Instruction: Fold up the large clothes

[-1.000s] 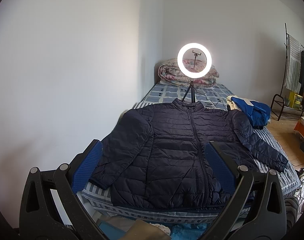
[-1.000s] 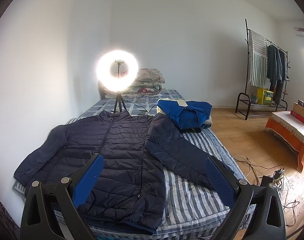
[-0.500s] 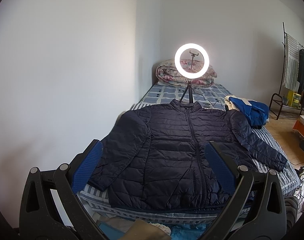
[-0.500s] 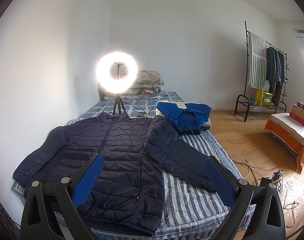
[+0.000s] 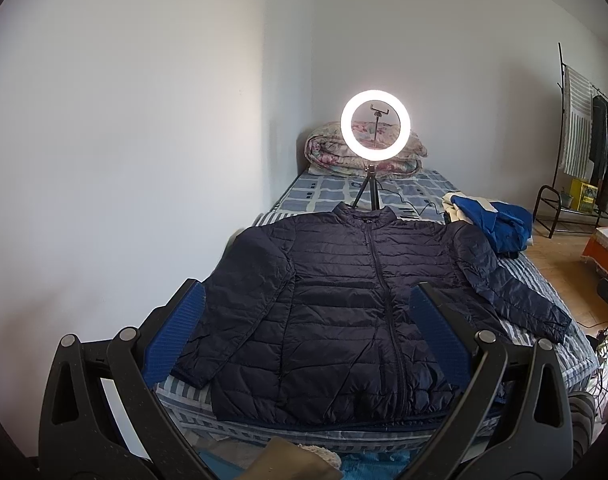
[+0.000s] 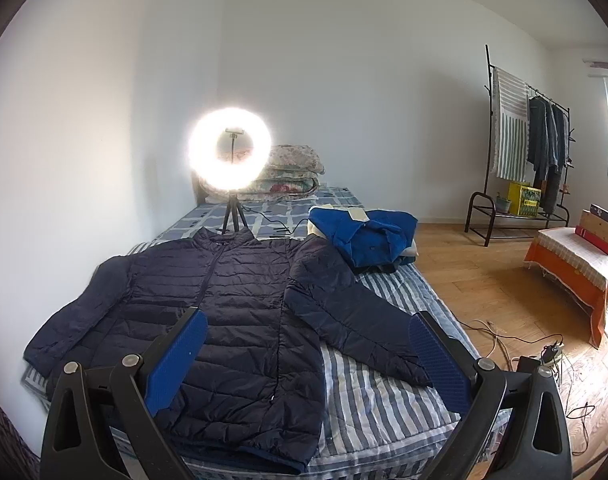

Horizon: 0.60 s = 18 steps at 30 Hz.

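A dark navy quilted jacket [image 5: 344, 304] lies flat and zipped on the striped bed [image 5: 544, 288], collar toward the far wall, both sleeves spread out to the sides. It also shows in the right wrist view [image 6: 232, 312]. My left gripper [image 5: 304, 332] is open and empty, held in the air short of the jacket's hem. My right gripper [image 6: 308, 356] is open and empty, held above the jacket's lower right side and the right sleeve [image 6: 352, 320].
A lit ring light on a tripod [image 5: 375, 130] stands on the bed behind the collar. A blue garment pile [image 6: 372, 236] lies right of the jacket. Folded quilts [image 5: 332, 156] sit at the headboard. Clothes rack [image 6: 524, 140], orange-covered bench [image 6: 576, 272] and floor cables [image 6: 544, 352] are to the right.
Both grippers have drifted slightly; the left view has shifted so the jacket sits a little further left. The jacket has not moved and both grippers stay open.
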Available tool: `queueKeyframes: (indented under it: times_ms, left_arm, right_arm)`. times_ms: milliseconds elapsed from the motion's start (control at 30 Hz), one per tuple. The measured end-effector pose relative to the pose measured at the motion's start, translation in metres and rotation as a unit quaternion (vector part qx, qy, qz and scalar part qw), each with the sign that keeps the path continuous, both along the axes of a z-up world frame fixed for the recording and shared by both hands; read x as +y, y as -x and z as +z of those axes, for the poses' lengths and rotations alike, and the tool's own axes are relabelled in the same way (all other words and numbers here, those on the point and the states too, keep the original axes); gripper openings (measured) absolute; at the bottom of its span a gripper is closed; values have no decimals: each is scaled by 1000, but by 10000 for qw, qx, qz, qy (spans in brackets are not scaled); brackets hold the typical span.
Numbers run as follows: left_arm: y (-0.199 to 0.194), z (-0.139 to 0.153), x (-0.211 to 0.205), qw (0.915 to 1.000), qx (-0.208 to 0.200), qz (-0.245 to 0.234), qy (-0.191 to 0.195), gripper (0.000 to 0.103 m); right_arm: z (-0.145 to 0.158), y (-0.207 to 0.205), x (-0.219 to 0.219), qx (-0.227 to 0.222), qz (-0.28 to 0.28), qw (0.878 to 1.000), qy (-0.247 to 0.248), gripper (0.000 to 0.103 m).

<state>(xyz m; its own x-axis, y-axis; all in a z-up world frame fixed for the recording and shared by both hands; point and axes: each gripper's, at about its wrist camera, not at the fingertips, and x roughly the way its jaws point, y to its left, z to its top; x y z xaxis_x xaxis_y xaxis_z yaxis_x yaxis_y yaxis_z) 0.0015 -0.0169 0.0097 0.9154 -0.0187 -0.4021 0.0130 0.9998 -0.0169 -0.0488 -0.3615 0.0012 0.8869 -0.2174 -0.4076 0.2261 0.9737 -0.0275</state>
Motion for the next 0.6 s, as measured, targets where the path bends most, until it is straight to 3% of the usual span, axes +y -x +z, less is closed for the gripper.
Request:
queueKeyframes:
  times_ms: [600]
  left_arm:
    - [-15,0,-11,9998,2,-197,-9,103]
  right_arm:
    - [4,-4,2,-8,-143,9999,87,102]
